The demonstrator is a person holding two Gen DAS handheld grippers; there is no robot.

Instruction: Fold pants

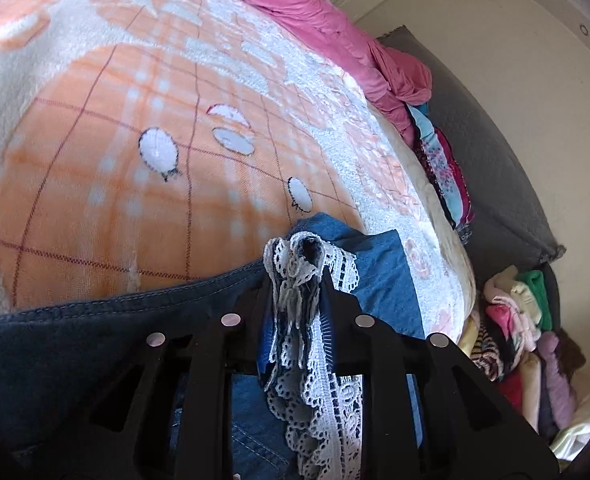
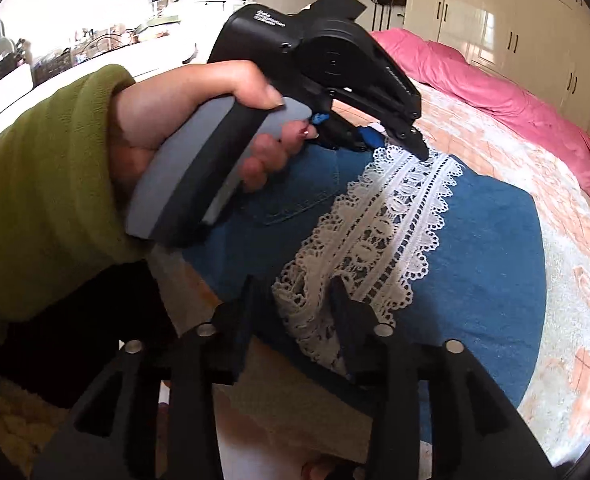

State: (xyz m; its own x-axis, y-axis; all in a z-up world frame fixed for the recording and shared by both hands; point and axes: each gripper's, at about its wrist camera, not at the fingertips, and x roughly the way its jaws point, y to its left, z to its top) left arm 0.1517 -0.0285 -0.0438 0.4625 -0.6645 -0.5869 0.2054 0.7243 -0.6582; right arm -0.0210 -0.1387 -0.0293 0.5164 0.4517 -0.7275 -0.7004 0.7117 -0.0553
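Observation:
Blue denim pants (image 2: 475, 248) with a white lace trim (image 2: 391, 232) lie on the bed. In the left wrist view my left gripper (image 1: 295, 280) is shut on the bunched lace hem (image 1: 299, 264) and denim (image 1: 379, 276). It also shows in the right wrist view (image 2: 419, 148), held by a hand in a green sleeve, its tip on the far end of the lace. My right gripper (image 2: 295, 292) holds its jaws apart around the near end of the lace; whether they pinch it is unclear.
An orange and white fleece blanket (image 1: 135, 160) covers the bed. A pink quilt (image 1: 327, 28) lies along its far side. Folded clothes (image 1: 523, 320) are piled by the grey cushion (image 1: 495, 152). White wardrobes (image 2: 515, 20) stand behind.

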